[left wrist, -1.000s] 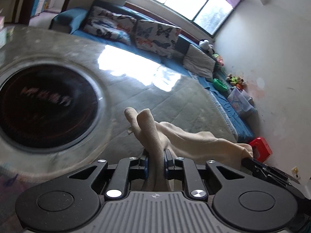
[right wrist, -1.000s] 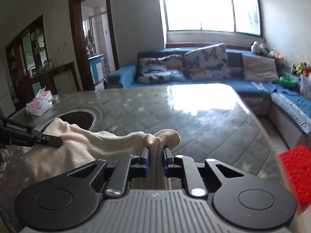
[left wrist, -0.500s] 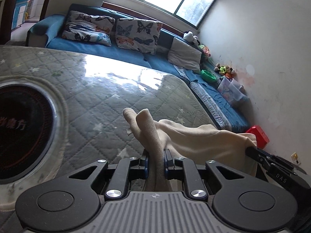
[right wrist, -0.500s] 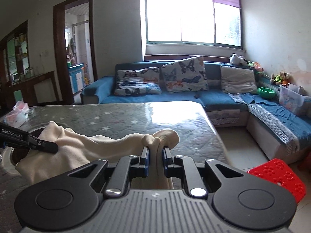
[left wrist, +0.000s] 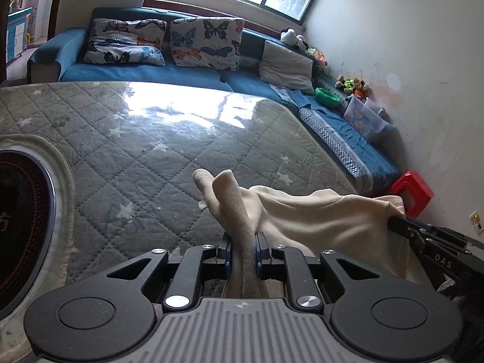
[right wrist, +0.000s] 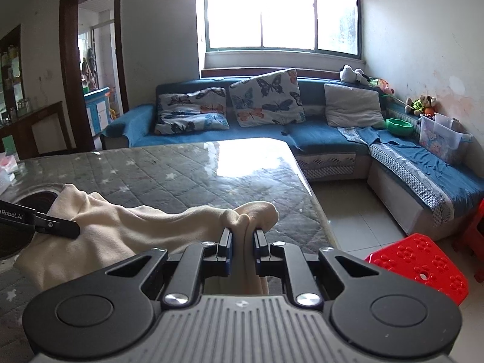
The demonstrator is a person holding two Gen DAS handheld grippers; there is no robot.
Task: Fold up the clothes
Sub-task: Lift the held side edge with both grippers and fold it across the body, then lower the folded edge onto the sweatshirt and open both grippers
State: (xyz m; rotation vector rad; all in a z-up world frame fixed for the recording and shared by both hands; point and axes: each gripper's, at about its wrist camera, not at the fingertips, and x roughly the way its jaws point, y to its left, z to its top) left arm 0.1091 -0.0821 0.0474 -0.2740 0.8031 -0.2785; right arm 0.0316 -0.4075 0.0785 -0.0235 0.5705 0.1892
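A cream fleece garment (left wrist: 317, 214) is stretched between both grippers, just above the quilted grey table cover (left wrist: 157, 139). My left gripper (left wrist: 243, 237) is shut on one bunched corner, which sticks up past the fingertips. In the right wrist view my right gripper (right wrist: 243, 234) is shut on the other bunched corner of the garment (right wrist: 121, 230). The right gripper's tip (left wrist: 396, 222) shows at the right edge of the left wrist view, and the left gripper's tip (right wrist: 72, 230) at the left edge of the right wrist view, each pinching cloth.
A round dark cooktop (left wrist: 21, 220) is set into the table at the left. The table's right edge (right wrist: 314, 199) drops to a tiled floor with a red stool (right wrist: 420, 257). A blue corner sofa (right wrist: 332, 133) with cushions stands behind.
Both grippers have carried the garment sideways to the right along the table. The cooktop has slid toward the left edge of both views, and the table's right edge has come closer.
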